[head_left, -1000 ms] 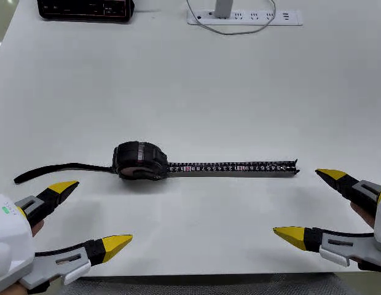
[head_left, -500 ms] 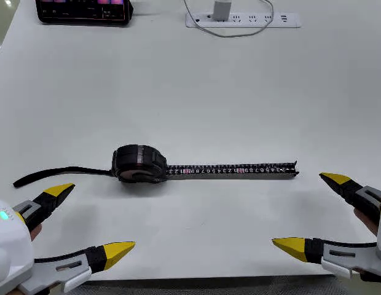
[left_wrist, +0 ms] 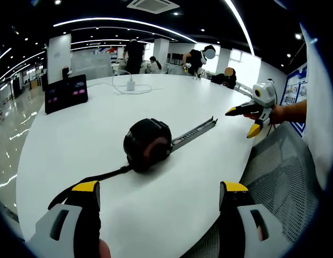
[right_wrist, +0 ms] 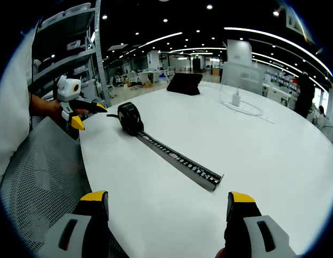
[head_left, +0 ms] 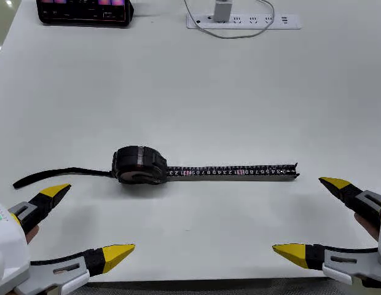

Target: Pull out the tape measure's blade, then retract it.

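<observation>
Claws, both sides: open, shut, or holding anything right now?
Left claw: open, holding nothing, apart from the tape measure.
Right claw: open, holding nothing, apart from the blade tip.

Left gripper (head_left: 93, 218), right gripper (head_left: 302, 214) both eased back slightly from tape measure (head_left: 139, 165)

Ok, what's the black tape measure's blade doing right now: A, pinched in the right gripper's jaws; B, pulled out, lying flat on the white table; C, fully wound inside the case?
B: the numbered blade runs out of the round black case along the white table, touched by nothing.
</observation>
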Demonstrator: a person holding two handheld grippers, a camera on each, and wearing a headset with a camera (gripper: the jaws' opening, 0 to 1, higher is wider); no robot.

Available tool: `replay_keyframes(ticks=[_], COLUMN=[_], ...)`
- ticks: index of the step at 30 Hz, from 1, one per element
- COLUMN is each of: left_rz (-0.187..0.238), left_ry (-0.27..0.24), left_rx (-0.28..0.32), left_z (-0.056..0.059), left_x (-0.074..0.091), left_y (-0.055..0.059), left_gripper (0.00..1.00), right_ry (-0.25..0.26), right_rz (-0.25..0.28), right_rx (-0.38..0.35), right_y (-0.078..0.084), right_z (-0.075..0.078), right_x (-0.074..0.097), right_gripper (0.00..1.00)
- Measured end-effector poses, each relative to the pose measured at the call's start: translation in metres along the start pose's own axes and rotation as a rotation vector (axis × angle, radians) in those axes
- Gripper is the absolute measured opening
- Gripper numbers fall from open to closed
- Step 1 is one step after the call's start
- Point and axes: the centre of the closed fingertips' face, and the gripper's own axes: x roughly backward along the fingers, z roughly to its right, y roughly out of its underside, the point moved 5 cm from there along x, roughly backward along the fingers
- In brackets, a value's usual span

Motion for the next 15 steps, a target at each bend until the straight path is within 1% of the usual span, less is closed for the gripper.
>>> replay_keyframes(ticks=[15], left_rz=[0.002], left_ry=[-0.003], left_rx=[0.003], left_z=[-0.0006], left_x=[-0.0009], left_y=[-0.0011], left_gripper=[0.89], right_ry=[0.004], right_rz=[0.005], right_rx=[-0.003], right_y=[-0.002], right_z=[-0.0016], right_x=[0.0002], right_gripper=[0.9])
